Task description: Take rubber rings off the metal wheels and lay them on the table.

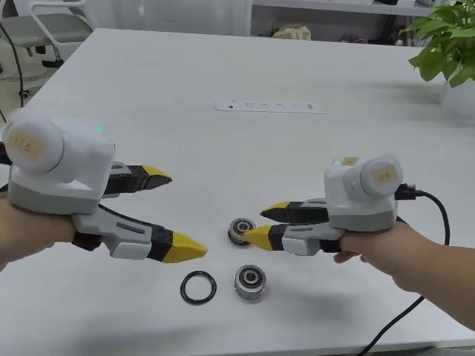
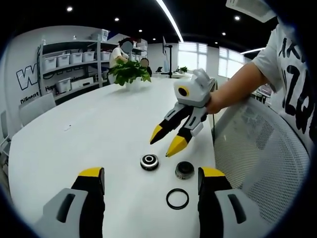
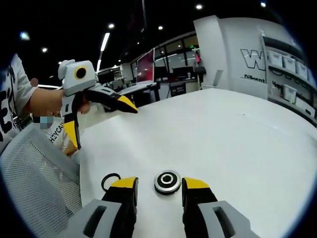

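White tabletop [image 1: 223,67] seen from above, with two hand-held grippers over three small parts near its front edge.

One black rubber ring [image 1: 198,287] lies flat and loose on the table. Just beside it, to its right, stands a metal wheel [image 1: 250,282] that looks bare and grey all round, so it is probably the one the ring came from. A second wheel [image 1: 241,230] sits a little farther back, apart from the first. Its rim looks dark, so its ring seems to be on. By that reading the task is about half done, with one ring off and laid down and one left to pull.

The right gripper [image 1: 263,223] is low over the table with its yellow-tipped jaws parted narrowly and holding nothing. The second wheel lies just ahead of the tips, lined up with the gap. The left gripper [image 1: 171,213] is off to the left, its jaws spread wide and empty, pointing toward the wheels but well apart from them.

Farther back a white power strip [image 1: 271,107] lies flat, and a leafy green plant [image 1: 445,41] stands at the far right corner. A black cable [image 1: 391,328] trails from the right gripper off the front edge. Nothing lies between the jaws and the second wheel.
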Motion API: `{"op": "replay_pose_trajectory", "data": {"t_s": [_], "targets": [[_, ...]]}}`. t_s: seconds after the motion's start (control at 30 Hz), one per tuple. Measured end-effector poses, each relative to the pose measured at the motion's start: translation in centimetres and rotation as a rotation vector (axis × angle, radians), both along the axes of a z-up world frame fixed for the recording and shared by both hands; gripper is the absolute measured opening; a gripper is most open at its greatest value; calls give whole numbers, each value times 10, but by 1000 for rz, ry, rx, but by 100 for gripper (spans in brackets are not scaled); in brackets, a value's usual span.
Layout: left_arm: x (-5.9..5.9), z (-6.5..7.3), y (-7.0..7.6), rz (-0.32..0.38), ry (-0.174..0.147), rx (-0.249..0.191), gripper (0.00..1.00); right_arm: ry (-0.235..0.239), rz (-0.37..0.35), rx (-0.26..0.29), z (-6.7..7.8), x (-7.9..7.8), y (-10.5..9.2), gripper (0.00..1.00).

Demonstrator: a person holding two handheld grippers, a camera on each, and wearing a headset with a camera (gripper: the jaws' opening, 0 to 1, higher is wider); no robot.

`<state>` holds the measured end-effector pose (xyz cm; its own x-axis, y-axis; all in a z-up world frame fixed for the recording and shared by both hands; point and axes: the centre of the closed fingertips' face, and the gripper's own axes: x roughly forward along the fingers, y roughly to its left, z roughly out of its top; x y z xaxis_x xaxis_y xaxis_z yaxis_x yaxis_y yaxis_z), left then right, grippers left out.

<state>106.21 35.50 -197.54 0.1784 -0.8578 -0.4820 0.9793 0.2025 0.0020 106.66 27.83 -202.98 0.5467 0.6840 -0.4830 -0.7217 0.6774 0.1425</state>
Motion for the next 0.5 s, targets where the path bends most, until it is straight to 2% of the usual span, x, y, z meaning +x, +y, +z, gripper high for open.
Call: {"op": "replay_pose_trajectory", "data": {"t_s": [0.27, 0.37, 0.5], "targets": [[8, -10, -8, -7, 9, 18, 71, -5, -19, -26, -7, 5, -12, 34], [13, -13, -13, -5, 8, 13, 70, -5, -23, -32, -10, 7, -15, 35], [18, -17, -18, 5, 27, 7, 67, -4, -22, -41, -13, 8, -17, 35]]}}
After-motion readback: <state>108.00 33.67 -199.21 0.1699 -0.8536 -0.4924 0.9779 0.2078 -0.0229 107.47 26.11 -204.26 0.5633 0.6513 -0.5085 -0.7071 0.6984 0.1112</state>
